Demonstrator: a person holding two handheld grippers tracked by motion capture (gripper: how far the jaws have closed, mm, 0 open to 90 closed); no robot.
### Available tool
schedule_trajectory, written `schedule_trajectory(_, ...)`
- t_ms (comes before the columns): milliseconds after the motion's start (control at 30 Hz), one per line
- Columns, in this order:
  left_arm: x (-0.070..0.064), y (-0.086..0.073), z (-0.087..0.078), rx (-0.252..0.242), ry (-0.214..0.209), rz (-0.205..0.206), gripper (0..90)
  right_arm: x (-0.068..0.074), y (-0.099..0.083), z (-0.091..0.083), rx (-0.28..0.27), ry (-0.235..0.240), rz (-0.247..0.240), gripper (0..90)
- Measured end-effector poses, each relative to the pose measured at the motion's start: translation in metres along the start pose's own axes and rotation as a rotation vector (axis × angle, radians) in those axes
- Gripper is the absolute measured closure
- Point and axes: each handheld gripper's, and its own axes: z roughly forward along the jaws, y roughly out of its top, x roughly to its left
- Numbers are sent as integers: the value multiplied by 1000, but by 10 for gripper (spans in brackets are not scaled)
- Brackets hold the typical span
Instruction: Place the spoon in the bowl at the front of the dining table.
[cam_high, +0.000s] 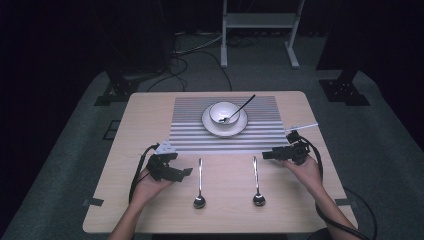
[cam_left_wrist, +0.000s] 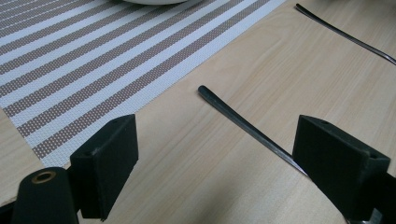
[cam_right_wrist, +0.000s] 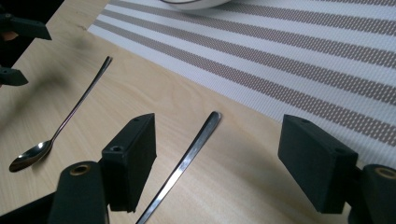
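Two metal spoons lie on the wooden table with their bowls toward the person: a left spoon (cam_high: 199, 182) and a right spoon (cam_high: 256, 180). My left gripper (cam_high: 186, 172) hovers just left of the left spoon, open; in the left gripper view (cam_left_wrist: 215, 154) that spoon's handle (cam_left_wrist: 247, 126) runs between the jaws toward the right one. My right gripper (cam_high: 266, 155) is open just right of the right spoon's handle tip; in the right gripper view (cam_right_wrist: 219, 154) the handle (cam_right_wrist: 191, 149) lies between the jaws. The left spoon (cam_right_wrist: 65, 121) and left gripper (cam_right_wrist: 32, 56) appear farther off.
A striped placemat (cam_high: 190, 130) covers the table's far middle. On it stands a white plate (cam_high: 209, 128) with a white bowl (cam_high: 223, 111) and a dark-handled spoon (cam_high: 242, 107) leaning in it. A white strip (cam_high: 302, 126) lies by the right edge.
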Motion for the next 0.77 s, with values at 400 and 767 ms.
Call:
schedule_trajectory(400, 0, 0, -1, -1, 2, -1, 134, 11, -16, -4, -10, -9, -32, 261)
schedule_trajectory(767, 2, -1, -1, -14, 19, -17, 102, 18, -29, -3, -16, 43, -53, 243)
